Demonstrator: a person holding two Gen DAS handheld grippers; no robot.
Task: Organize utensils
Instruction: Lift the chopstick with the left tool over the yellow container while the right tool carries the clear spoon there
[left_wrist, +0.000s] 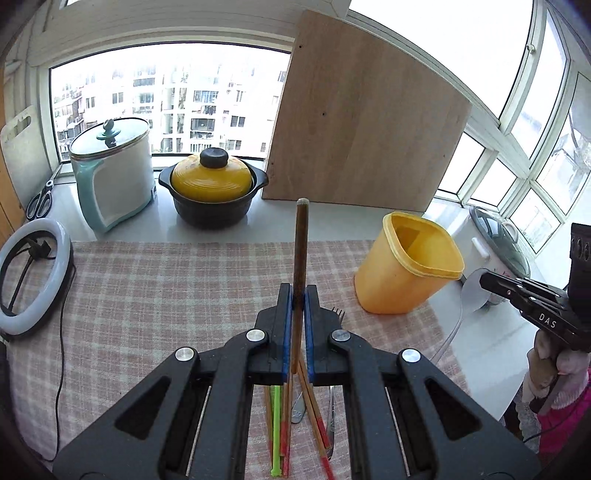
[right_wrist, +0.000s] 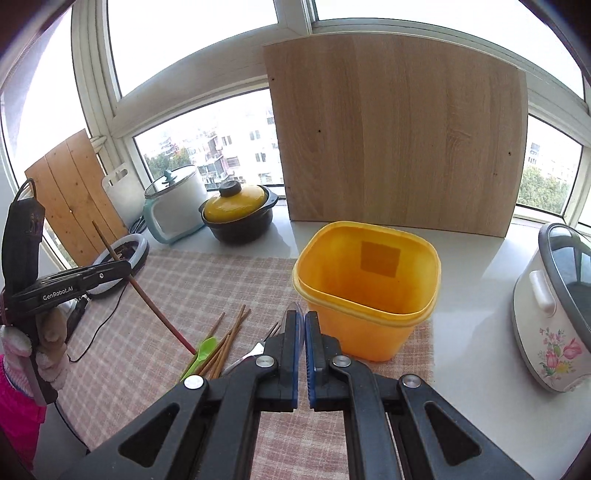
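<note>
A dark chopstick (left_wrist: 300, 266) stands clamped between the closed jaws of the left gripper (left_wrist: 298, 295), raised above the loose utensils (left_wrist: 295, 417) on the checked cloth (left_wrist: 166, 288). The right gripper (right_wrist: 300, 321) is pinched shut on what seems a clear plastic spoon (left_wrist: 471, 291), its bowl barely visible, just before the empty yellow container (right_wrist: 369, 291).

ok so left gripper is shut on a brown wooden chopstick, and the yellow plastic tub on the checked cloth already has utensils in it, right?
Not quite. The left gripper is shut on the brown wooden chopstick, but the yellow plastic tub on the checked cloth is empty; the right wrist view looks straight into it.
</note>
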